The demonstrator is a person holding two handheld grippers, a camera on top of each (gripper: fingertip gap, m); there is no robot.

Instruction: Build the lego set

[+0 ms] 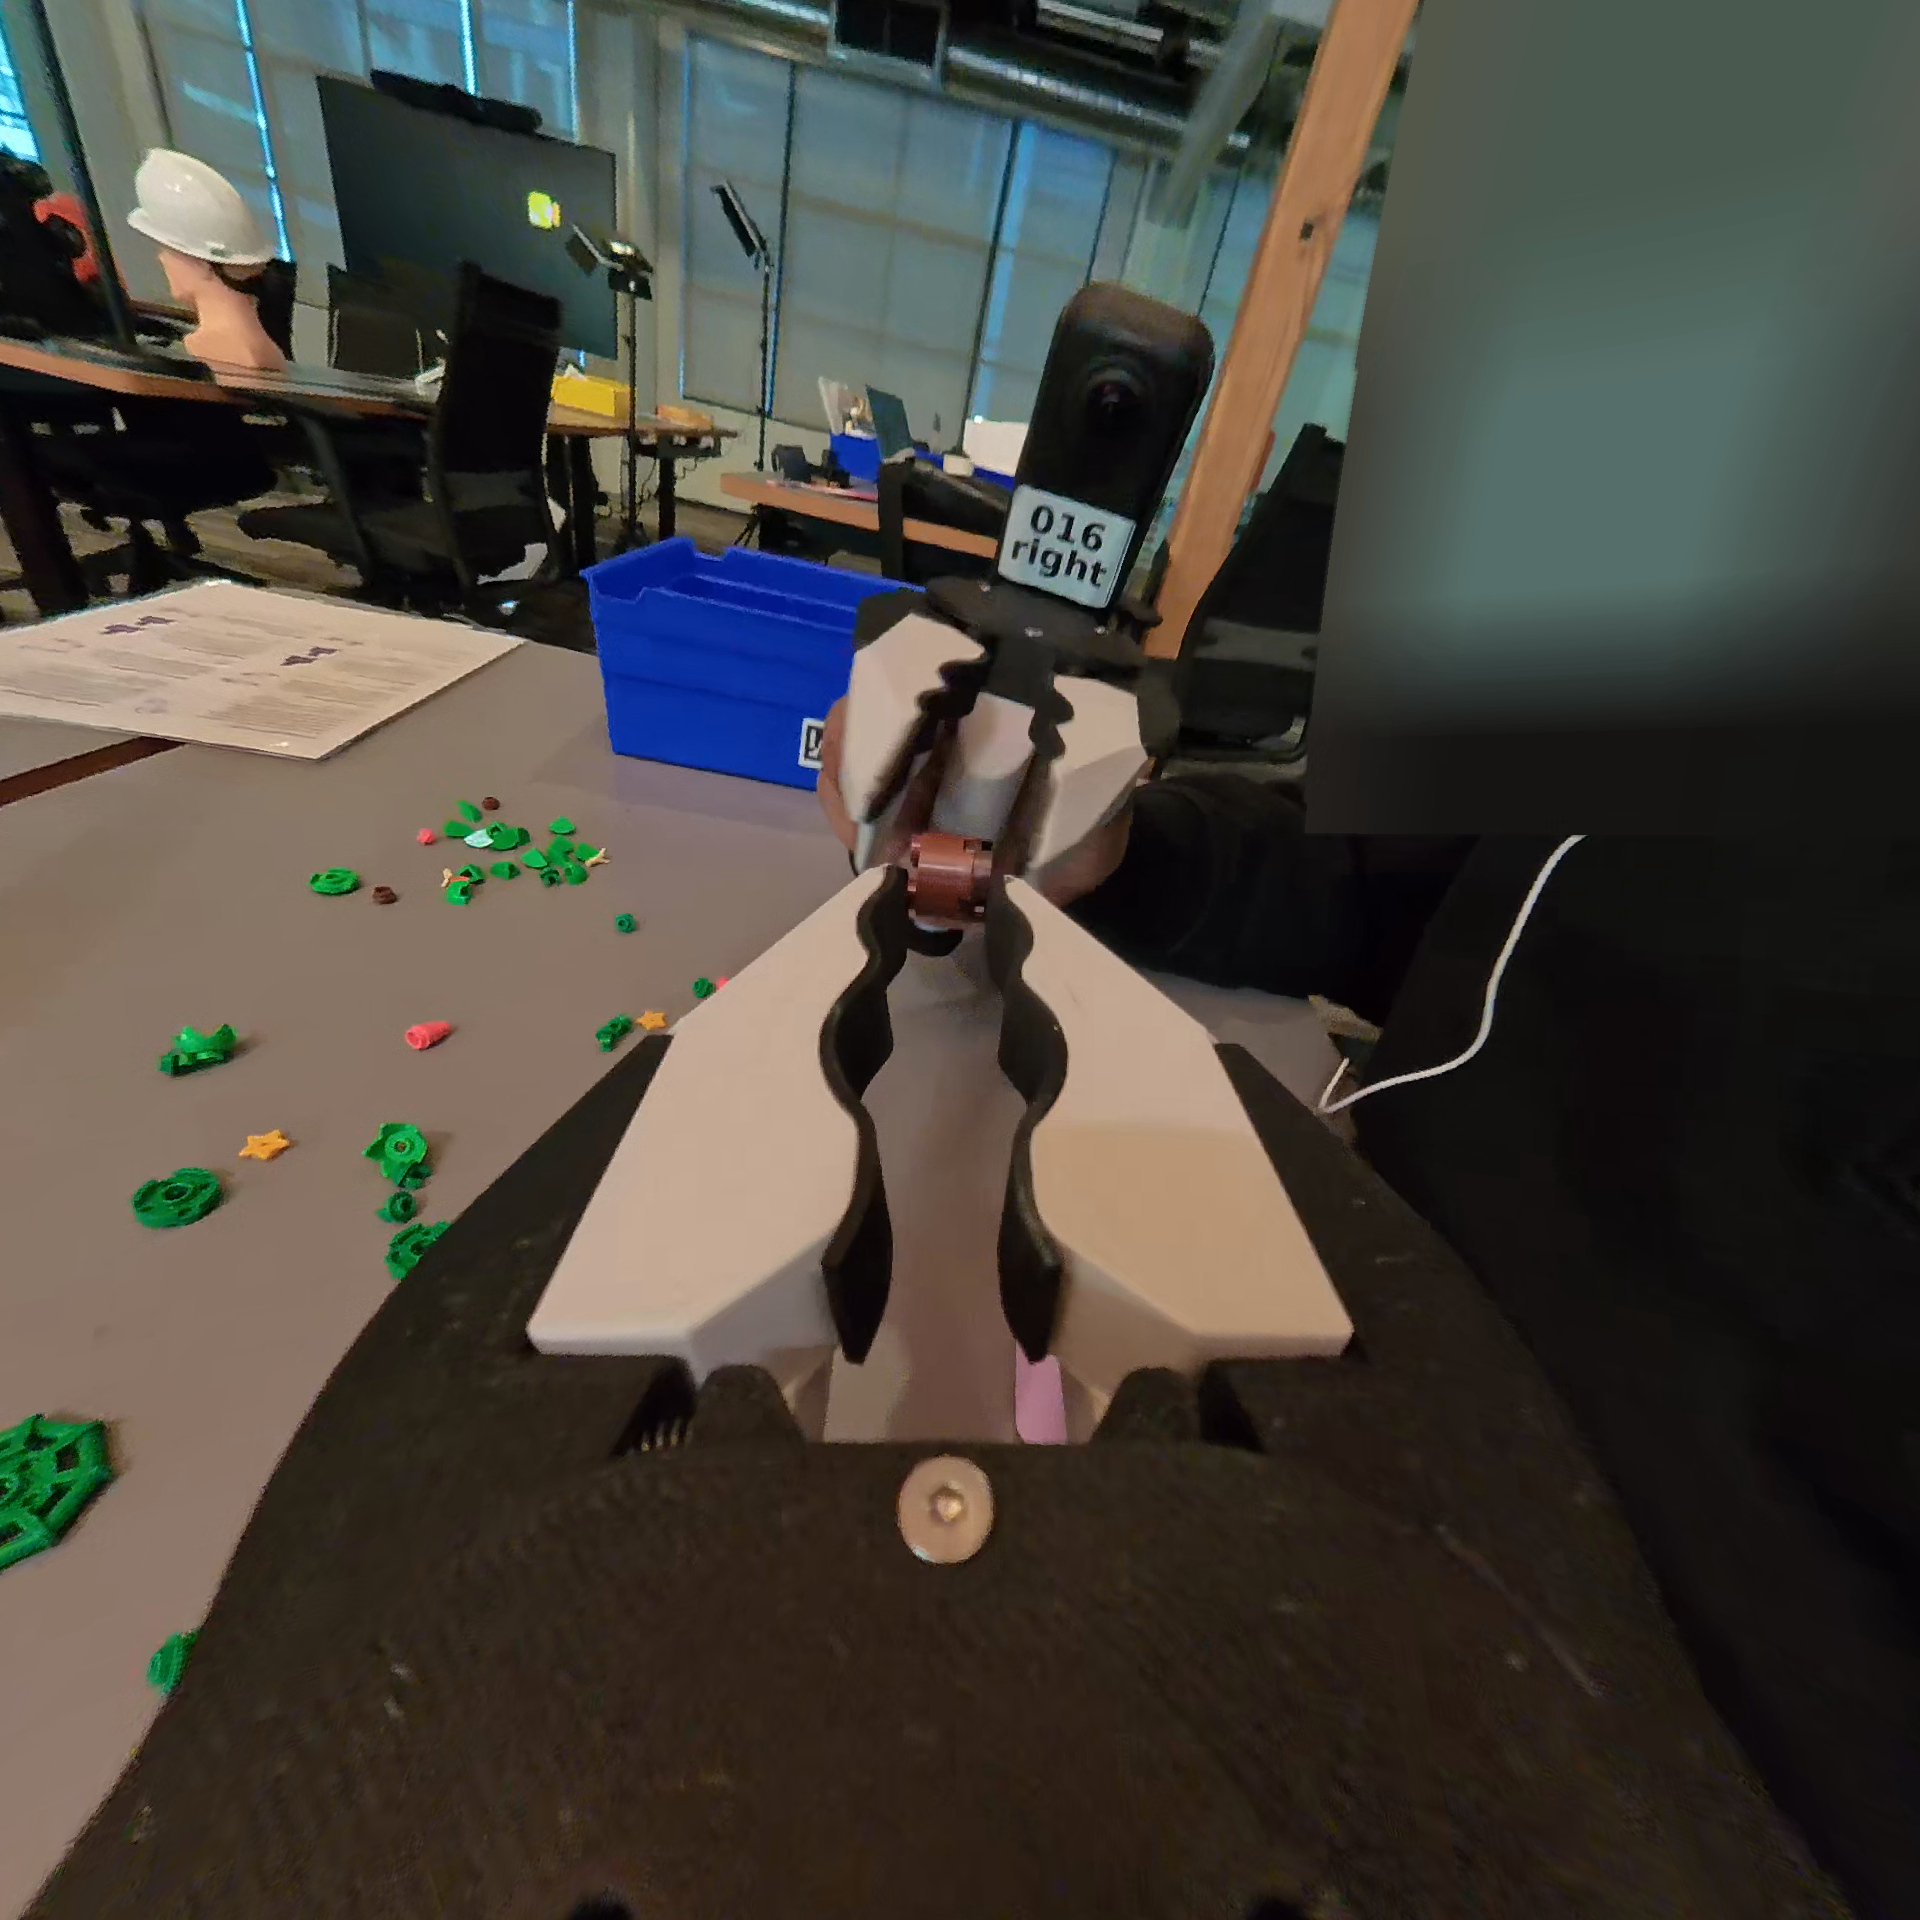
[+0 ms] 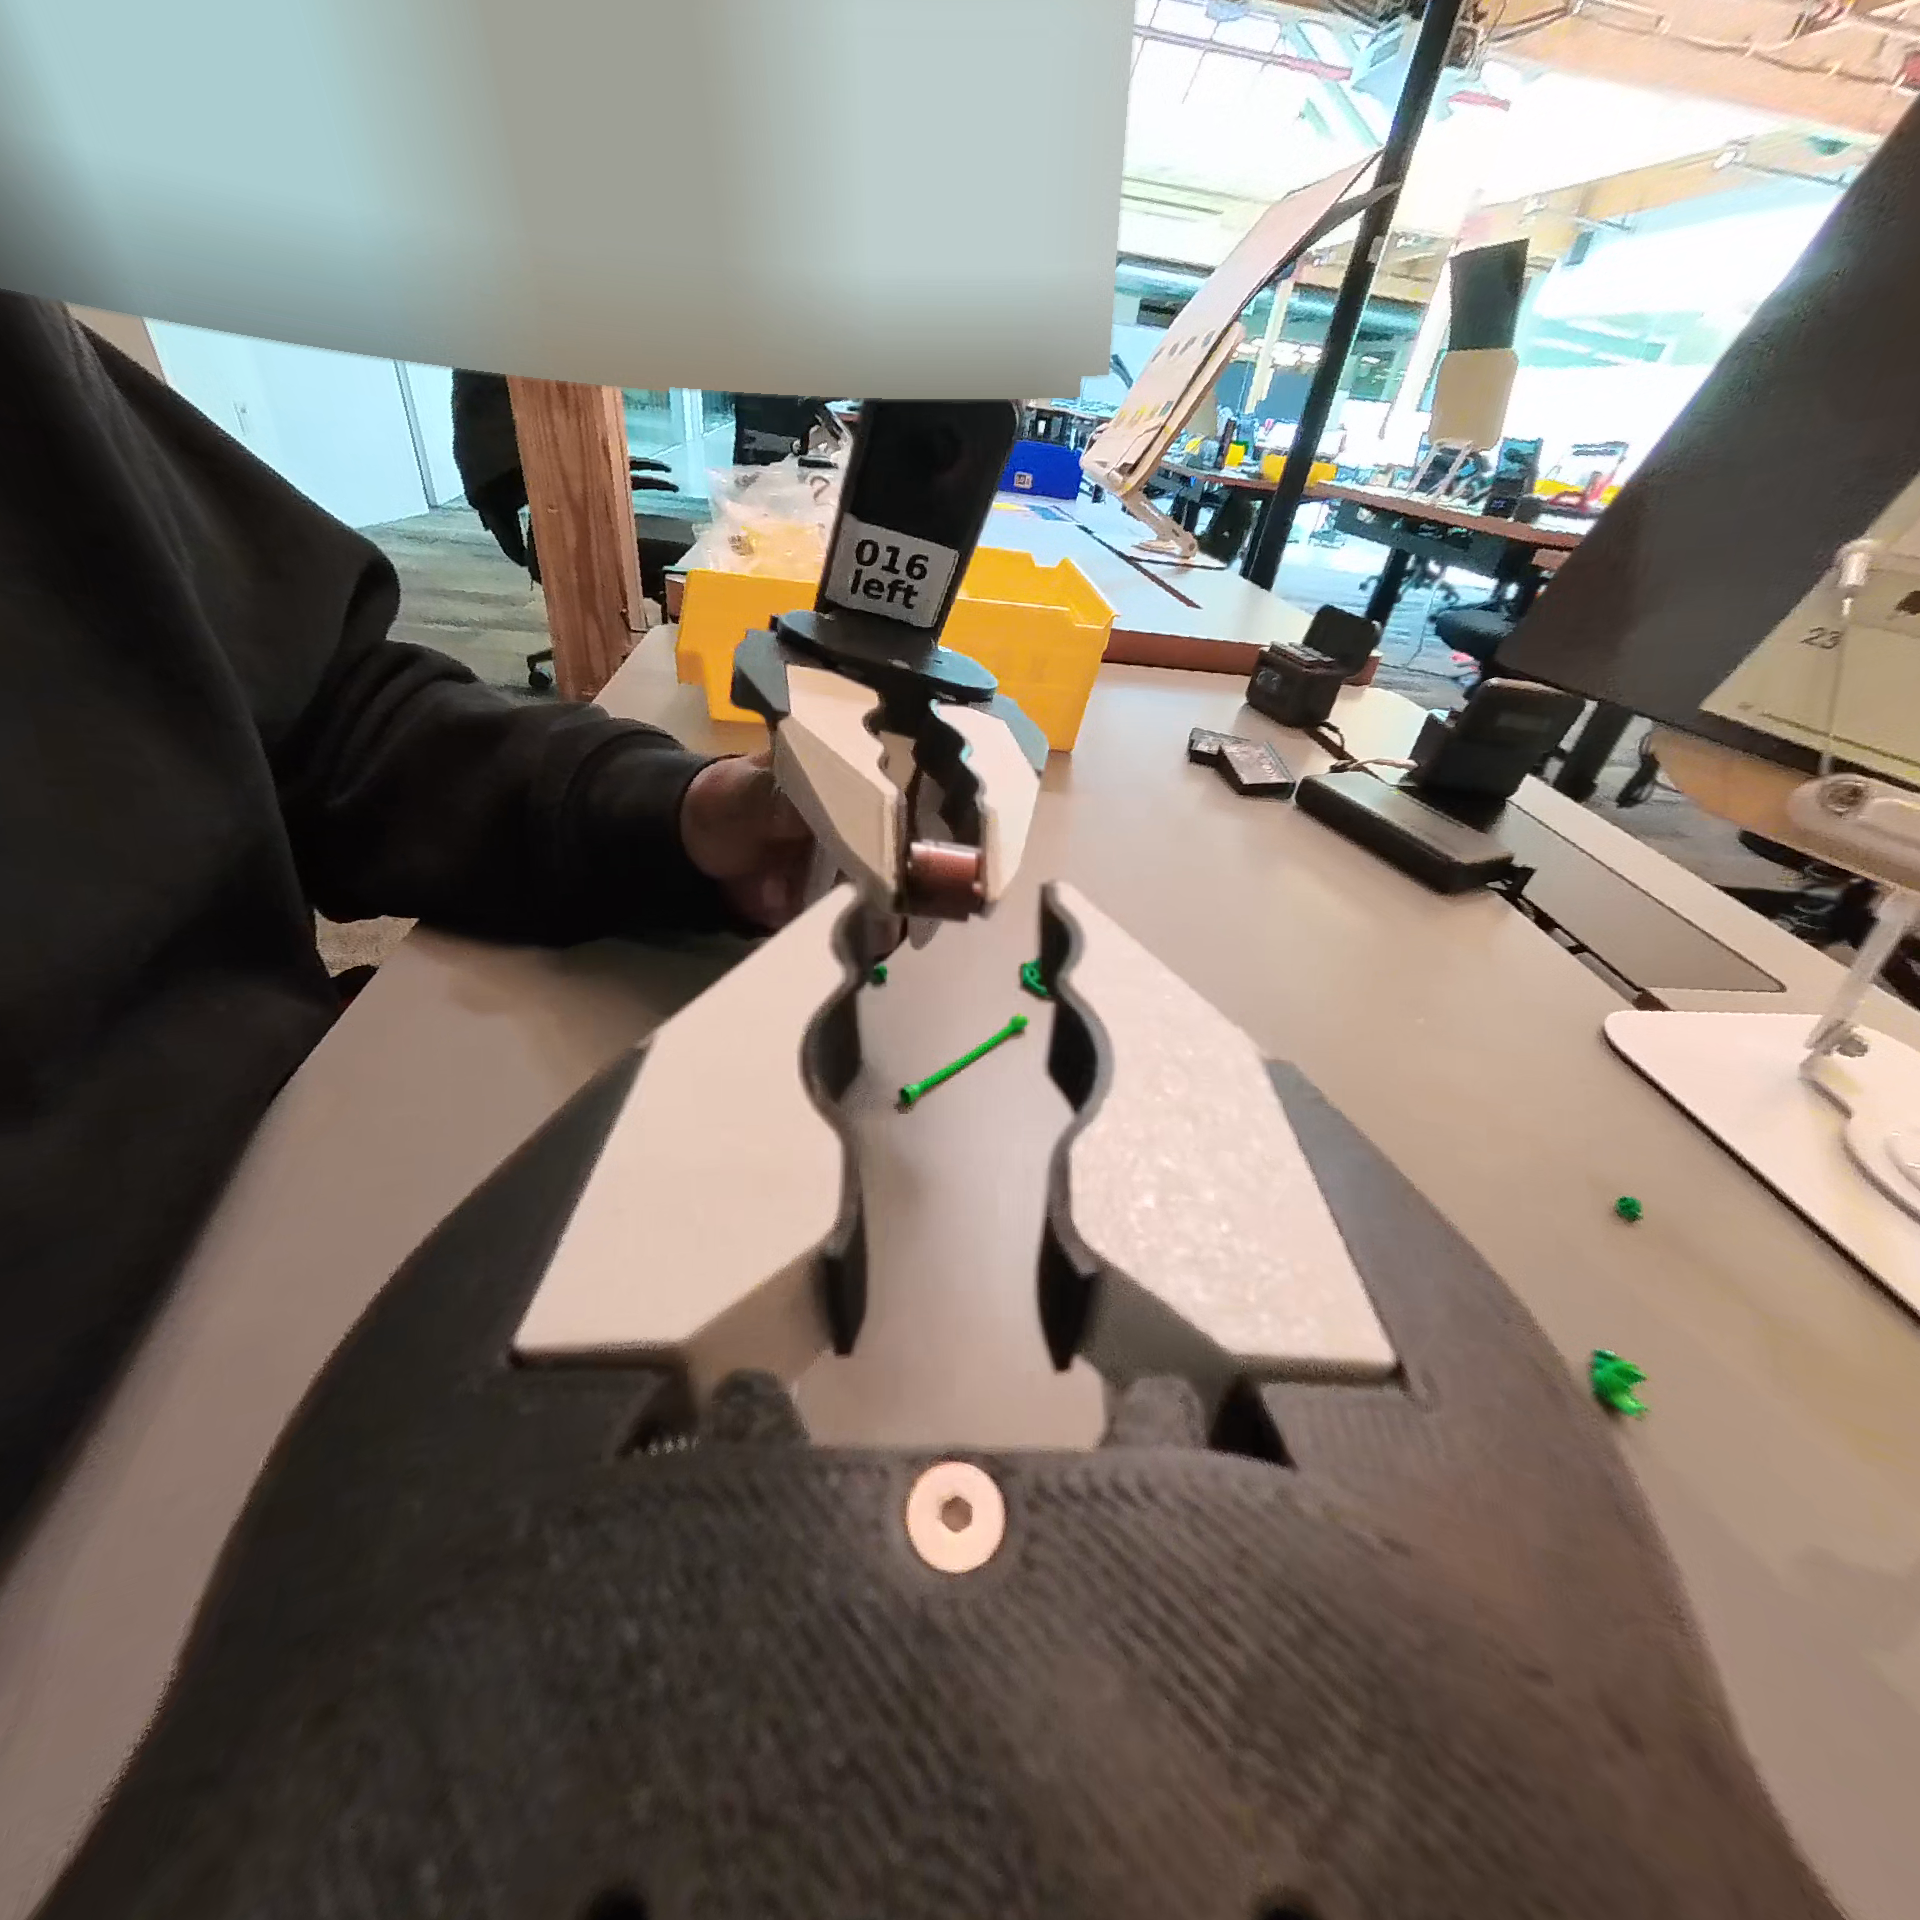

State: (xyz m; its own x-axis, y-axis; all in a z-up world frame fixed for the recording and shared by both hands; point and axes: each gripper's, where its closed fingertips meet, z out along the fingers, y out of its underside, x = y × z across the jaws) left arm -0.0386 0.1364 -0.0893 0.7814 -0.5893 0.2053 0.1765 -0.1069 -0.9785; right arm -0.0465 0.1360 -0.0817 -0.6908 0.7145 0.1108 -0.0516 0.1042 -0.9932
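Observation:
My left gripper (image 1: 943, 891) is shut on a small round brown lego piece (image 1: 945, 875) and holds it above the grey table (image 1: 260, 935). My right gripper (image 1: 951, 831) faces it tip to tip. In the right wrist view my right gripper (image 2: 948, 902) is open and empty, with its fingertips (image 2: 1051, 899) on either side of the brown piece (image 2: 943, 864) that the left gripper (image 2: 940, 878) holds. Loose green lego parts (image 1: 509, 847) lie on the table to the left, among them a green disc (image 1: 177, 1200) and a green web piece (image 1: 42, 1486).
A blue bin (image 1: 717, 665) and a printed sheet (image 1: 239, 665) sit at the table's far side. A yellow bin (image 2: 1039, 644), black devices (image 2: 1403, 831) and a white stand base (image 2: 1766, 1112) are on the right. A thin green bar (image 2: 961, 1060) lies below the grippers. A pink cone (image 1: 428, 1034) and a yellow star (image 1: 265, 1145) lie among the green parts. Less than 4 cm separates the two grippers' tips. The green disc (image 1: 177, 1200) is about 20 cm from both grippers' fingertips.

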